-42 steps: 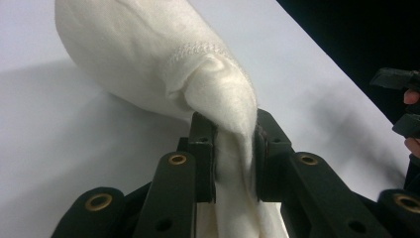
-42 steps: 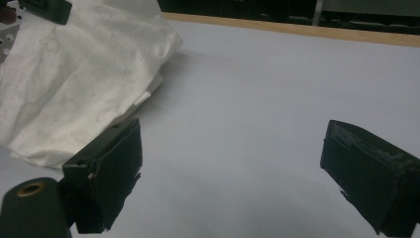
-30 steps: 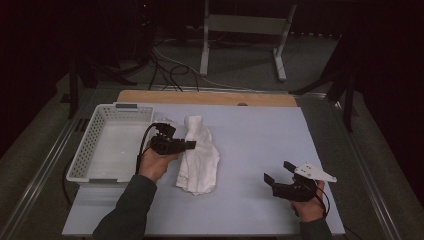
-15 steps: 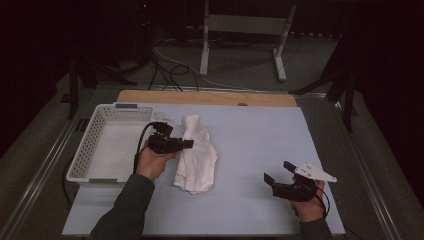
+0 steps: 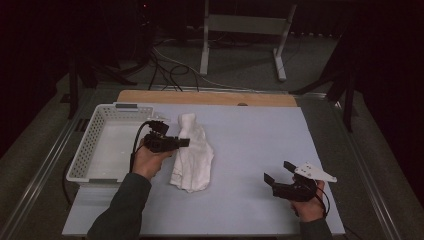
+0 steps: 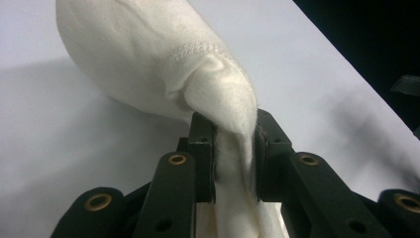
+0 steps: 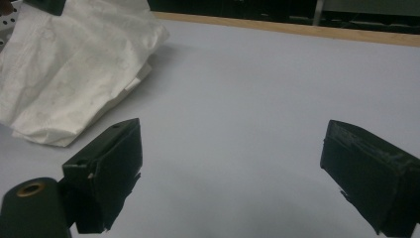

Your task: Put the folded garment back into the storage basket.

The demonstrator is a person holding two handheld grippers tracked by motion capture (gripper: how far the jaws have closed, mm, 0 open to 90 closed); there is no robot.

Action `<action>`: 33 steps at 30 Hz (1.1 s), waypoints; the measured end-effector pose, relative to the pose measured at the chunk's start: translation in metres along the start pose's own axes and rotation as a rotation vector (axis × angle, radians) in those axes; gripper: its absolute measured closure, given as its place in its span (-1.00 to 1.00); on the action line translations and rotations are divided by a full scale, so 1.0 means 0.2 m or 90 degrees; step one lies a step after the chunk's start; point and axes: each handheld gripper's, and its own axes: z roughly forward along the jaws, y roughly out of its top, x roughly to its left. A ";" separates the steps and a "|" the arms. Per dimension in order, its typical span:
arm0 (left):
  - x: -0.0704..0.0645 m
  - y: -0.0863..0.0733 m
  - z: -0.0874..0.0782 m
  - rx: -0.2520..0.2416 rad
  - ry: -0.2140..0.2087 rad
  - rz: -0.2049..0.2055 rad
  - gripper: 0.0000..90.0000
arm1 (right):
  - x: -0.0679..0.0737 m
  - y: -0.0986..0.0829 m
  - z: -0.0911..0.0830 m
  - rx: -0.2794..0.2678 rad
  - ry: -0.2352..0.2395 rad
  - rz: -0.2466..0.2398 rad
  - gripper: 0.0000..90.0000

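A crumpled white cloth (image 5: 192, 152) lies on the pale mat left of centre. My left gripper (image 5: 183, 142) is shut on the cloth's left edge, and in the left gripper view a fold of the cloth (image 6: 163, 64) is pinched between the two black jaws of the left gripper (image 6: 235, 153). My right gripper (image 5: 279, 171) rests at the front right of the mat, open, with nothing between its jaws. In the right gripper view the right gripper (image 7: 230, 168) has bare mat between its jaws, and the cloth (image 7: 69, 69) lies at the upper left.
A white perforated basket (image 5: 87, 150) stands at the mat's left edge, beside my left hand. A wooden strip (image 5: 205, 97) runs along the table's far edge. Beyond it, a metal stand (image 5: 242, 30) and cables lie on the dark floor.
My left gripper has drawn the cloth slightly toward the left and the basket. The right gripper has stayed still.
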 end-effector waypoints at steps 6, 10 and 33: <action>0.01 0.01 -0.01 -0.001 0.002 0.000 0.66 | 0.00 0.00 0.00 0.000 0.000 0.000 -0.79; 0.02 0.01 -0.01 0.000 0.002 0.003 0.66 | 0.00 0.00 0.00 0.000 0.001 0.000 -0.79; 0.04 0.04 -0.03 0.004 0.006 0.002 0.66 | 0.00 0.00 0.00 0.003 0.004 -0.002 -0.79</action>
